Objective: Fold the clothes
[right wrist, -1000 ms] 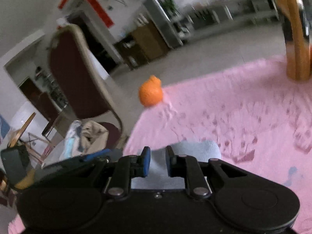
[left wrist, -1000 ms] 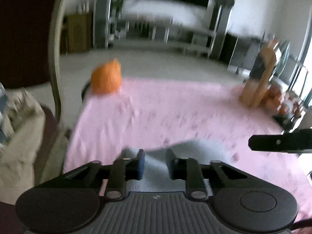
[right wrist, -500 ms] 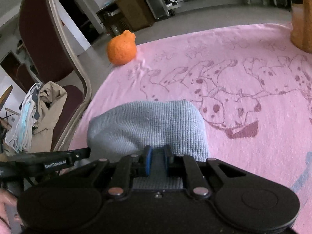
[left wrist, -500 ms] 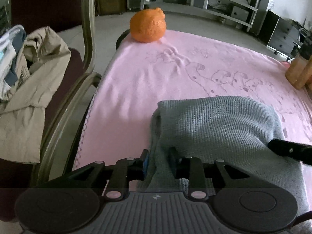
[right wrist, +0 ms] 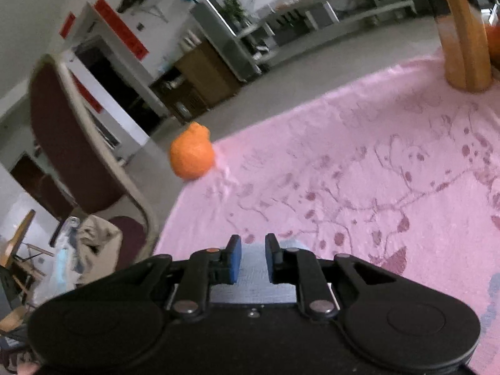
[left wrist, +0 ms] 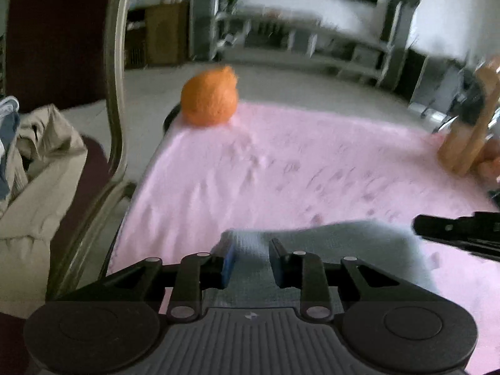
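Where my view starts, the left gripper (left wrist: 250, 261) jaws are closing on the grey knit cloth (left wrist: 337, 247), its near part hidden; my right gripper (right wrist: 252, 257) jaws are opening, cloth (right wrist: 253, 268) between. Beyond: pink blanket (left wrist: 281, 181), blurred orange (left wrist: 209, 100). No writing readable.

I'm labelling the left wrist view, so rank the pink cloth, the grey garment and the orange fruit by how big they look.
1. pink cloth, largest by far.
2. grey garment; partly hidden by the gripper and near the camera, so unsure.
3. orange fruit, smallest, but farthest away.
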`<act>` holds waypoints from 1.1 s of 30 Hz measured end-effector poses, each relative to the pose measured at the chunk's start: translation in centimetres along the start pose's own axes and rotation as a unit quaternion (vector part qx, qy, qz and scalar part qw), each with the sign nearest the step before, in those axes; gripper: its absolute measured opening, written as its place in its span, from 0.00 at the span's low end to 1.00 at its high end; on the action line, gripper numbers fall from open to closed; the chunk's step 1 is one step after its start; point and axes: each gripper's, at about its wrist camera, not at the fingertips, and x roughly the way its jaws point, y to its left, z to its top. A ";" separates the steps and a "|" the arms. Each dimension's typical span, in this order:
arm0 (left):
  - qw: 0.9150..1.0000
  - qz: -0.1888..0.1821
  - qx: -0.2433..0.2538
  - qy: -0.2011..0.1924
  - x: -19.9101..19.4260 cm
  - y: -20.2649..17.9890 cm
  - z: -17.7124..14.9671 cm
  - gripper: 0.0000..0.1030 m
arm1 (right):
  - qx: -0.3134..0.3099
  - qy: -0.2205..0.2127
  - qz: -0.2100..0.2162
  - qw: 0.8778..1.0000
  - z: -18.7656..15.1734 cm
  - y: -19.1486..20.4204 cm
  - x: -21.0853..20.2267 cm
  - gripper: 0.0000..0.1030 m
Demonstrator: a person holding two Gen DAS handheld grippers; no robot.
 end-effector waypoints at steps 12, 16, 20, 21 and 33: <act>0.998 0.012 -0.054 0.033 1.9 1.7 -0.9 0.40 | -0.048 0.045 -0.031 0.997 -1.5 -0.7 3.5 0.09; 0.997 -0.025 -0.072 0.029 -0.2 2.7 -0.5 0.39 | -0.020 0.034 -0.015 0.999 -1.3 -1.0 1.7 0.13; 0.993 -0.063 -0.098 -0.019 -5.6 4.5 -1.0 0.38 | 0.037 0.021 0.023 0.999 -0.5 -1.5 -3.0 0.32; 0.992 -0.069 -0.103 -0.032 -6.9 4.9 -1.3 0.42 | 0.045 0.017 0.030 0.998 -0.3 -1.5 -4.4 0.33; 0.953 -0.156 -0.248 0.071 -7.3 10.7 -6.9 0.80 | 0.124 0.034 0.054 0.990 -5.9 -6.1 -12.5 0.66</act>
